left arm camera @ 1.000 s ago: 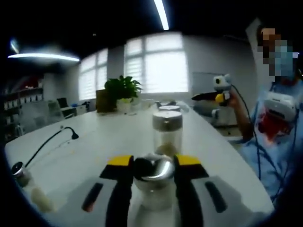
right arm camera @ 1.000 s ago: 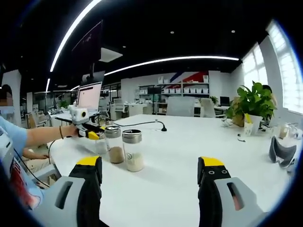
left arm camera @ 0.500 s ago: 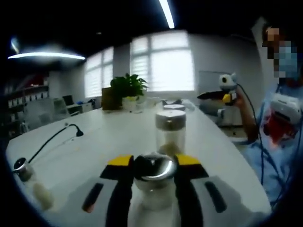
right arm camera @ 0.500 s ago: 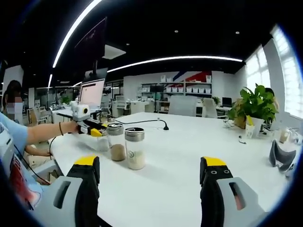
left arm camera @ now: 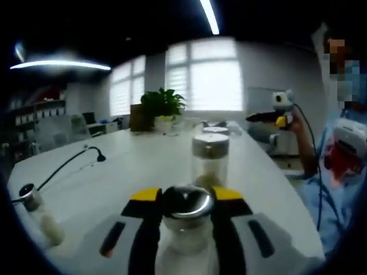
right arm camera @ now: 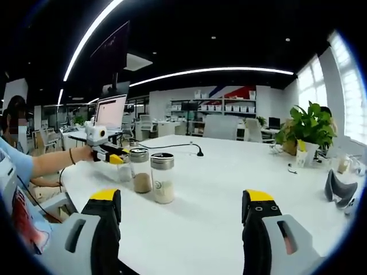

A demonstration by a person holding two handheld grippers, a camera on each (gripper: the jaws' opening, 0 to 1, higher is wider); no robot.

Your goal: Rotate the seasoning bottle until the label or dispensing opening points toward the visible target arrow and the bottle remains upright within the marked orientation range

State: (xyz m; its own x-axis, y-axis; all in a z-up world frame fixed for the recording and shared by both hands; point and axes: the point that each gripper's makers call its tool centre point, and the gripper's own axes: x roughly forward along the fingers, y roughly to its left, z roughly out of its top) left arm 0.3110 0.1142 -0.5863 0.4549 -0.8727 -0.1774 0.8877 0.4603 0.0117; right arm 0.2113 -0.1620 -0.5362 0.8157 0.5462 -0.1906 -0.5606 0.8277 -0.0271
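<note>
In a bright office the white desk (right arm camera: 218, 189) carries two upright bottles. The left claw (left arm camera: 184, 201) stays clamped on the near bottle (left arm camera: 184, 220); the view has only swung slightly, so rotation has likely barely begun. The right claw (right arm camera: 182, 205) hangs wide open, empty.

— What is the left gripper (left arm camera: 184, 201) doing?

— Its yellow-tipped jaws are closing against either side of a seasoning bottle (left arm camera: 186, 220) with a shiny metal cap, standing upright on the white table (left arm camera: 137, 166).

— Is anything standing past it?

— A second glass bottle (left arm camera: 210, 160) with pale contents is sitting just beyond. A third bottle (left arm camera: 39, 215) is standing at the left edge, near a black cable (left arm camera: 67, 164). A potted plant (left arm camera: 163, 109) is sitting at the far end.

— And on the right?

— The right gripper (left arm camera: 274, 116) is hovering well apart, held up in the person's hand.
</note>
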